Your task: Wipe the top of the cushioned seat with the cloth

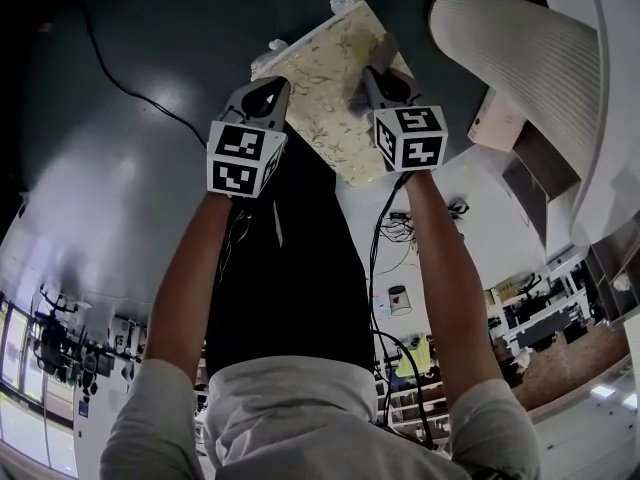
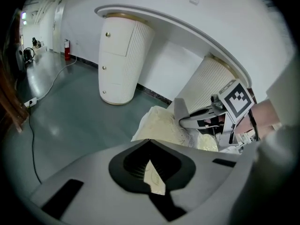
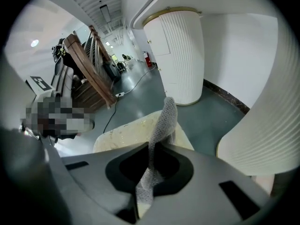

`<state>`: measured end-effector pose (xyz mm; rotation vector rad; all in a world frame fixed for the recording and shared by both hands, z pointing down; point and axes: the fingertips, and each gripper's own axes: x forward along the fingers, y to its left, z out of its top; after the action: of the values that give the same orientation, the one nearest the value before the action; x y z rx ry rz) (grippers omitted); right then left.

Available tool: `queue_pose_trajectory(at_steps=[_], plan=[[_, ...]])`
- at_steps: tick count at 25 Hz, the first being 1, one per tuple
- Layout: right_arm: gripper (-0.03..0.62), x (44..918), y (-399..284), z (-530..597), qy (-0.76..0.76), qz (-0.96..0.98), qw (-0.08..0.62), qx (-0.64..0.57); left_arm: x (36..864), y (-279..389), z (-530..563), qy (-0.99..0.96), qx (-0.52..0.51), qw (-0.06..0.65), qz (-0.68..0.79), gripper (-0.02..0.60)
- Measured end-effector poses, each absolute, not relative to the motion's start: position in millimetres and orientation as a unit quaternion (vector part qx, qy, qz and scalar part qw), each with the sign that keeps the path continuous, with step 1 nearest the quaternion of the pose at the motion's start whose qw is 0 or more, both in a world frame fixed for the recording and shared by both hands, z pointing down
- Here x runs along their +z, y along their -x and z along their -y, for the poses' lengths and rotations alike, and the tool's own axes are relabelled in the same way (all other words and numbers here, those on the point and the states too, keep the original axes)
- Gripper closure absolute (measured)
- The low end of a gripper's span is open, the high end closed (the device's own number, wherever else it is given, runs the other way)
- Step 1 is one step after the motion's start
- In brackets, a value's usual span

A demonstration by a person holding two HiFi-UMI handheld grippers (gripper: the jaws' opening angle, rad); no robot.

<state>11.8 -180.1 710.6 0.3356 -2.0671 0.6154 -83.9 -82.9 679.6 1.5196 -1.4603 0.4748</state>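
Note:
The cushioned seat (image 1: 325, 78) is a cream, speckled square pad, seen in the head view just beyond both grippers. My left gripper (image 1: 263, 98) is at its left edge, shut on a sliver of the cream cover (image 2: 154, 176). Over the pad's right part, my right gripper (image 1: 378, 80) is shut on a grey mesh cloth (image 3: 161, 123) that sticks up between its jaws. In the left gripper view the seat (image 2: 161, 125) lies ahead, with the right gripper (image 2: 190, 121) and its cloth (image 2: 180, 108) over it. The right gripper view shows the seat (image 3: 124, 131) below the cloth.
A white ribbed pedestal (image 1: 510, 58) under a curved white desk top (image 2: 187, 29) stands close on the right, and a second pedestal (image 2: 119, 62) is farther off. A black cable (image 1: 120, 78) crosses the grey-green floor. A wooden frame (image 3: 91, 71) is at the left.

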Motion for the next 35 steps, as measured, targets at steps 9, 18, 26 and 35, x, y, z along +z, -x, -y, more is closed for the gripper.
queue_pose_trajectory(at_steps=[9, 18, 26, 35], plan=[[0.574, 713, -14, 223, -0.144, 0.834, 0.481, 0.231, 686, 95, 85, -0.591, 0.170, 0.484, 0.622, 0.569], [0.574, 722, 18, 266, -0.173, 0.822, 0.481, 0.251, 687, 115, 68, -0.556, 0.144, 0.498, 0.649, 0.568], [0.574, 723, 61, 246, -0.139, 0.829, 0.484, 0.244, 690, 136, 46, -0.530, 0.130, 0.505, 0.668, 0.569], [0.574, 715, 71, 211, -0.118, 0.834, 0.484, 0.239, 688, 144, 24, -0.527, 0.122, 0.506, 0.672, 0.569]])
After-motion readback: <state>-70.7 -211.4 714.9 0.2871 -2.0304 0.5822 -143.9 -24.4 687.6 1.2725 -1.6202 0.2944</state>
